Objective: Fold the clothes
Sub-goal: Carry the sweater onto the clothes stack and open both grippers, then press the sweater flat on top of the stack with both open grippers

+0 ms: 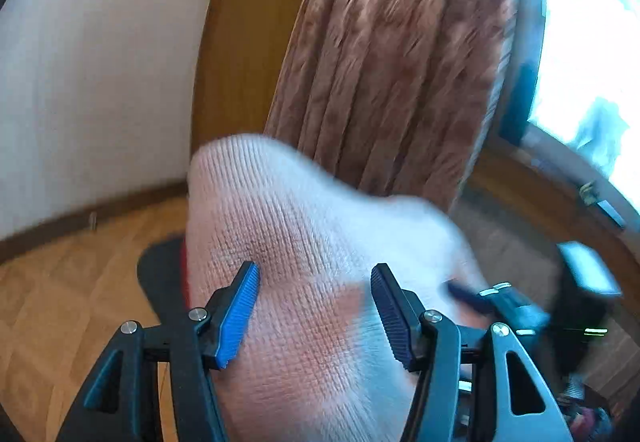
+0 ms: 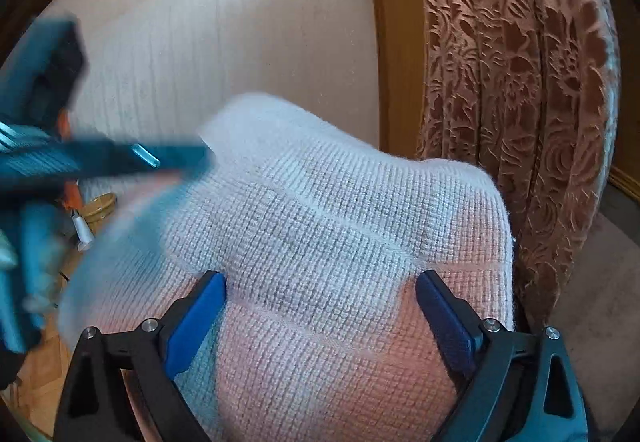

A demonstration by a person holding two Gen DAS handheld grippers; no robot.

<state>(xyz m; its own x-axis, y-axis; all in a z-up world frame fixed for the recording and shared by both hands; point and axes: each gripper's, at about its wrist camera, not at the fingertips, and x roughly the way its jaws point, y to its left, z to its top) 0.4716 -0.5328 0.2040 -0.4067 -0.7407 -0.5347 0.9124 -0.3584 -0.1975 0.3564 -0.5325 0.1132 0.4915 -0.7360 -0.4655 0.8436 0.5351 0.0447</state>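
A white knitted garment point(image 1: 304, 242) bulges up between the blue-padded fingers of my left gripper point(image 1: 316, 274). The jaws stand wide apart with the knit lying between and over them. In the right wrist view the same white knit point(image 2: 328, 226) fills the gap of my right gripper point(image 2: 320, 282), whose jaws also stand wide apart around the bunched fabric. The left gripper point(image 2: 120, 158) shows blurred at the left of the right wrist view, touching the knit's upper left edge. The right gripper point(image 1: 508, 302) shows blurred at the right of the left wrist view.
A brown patterned curtain point(image 1: 400, 62) hangs behind, also in the right wrist view point(image 2: 520, 82). A pale wall point(image 1: 100, 82), a wooden frame point(image 1: 248, 42), a bright window point(image 1: 588, 54) and parquet floor point(image 1: 60, 282) surround. Small objects lie on the floor point(image 2: 92, 218).
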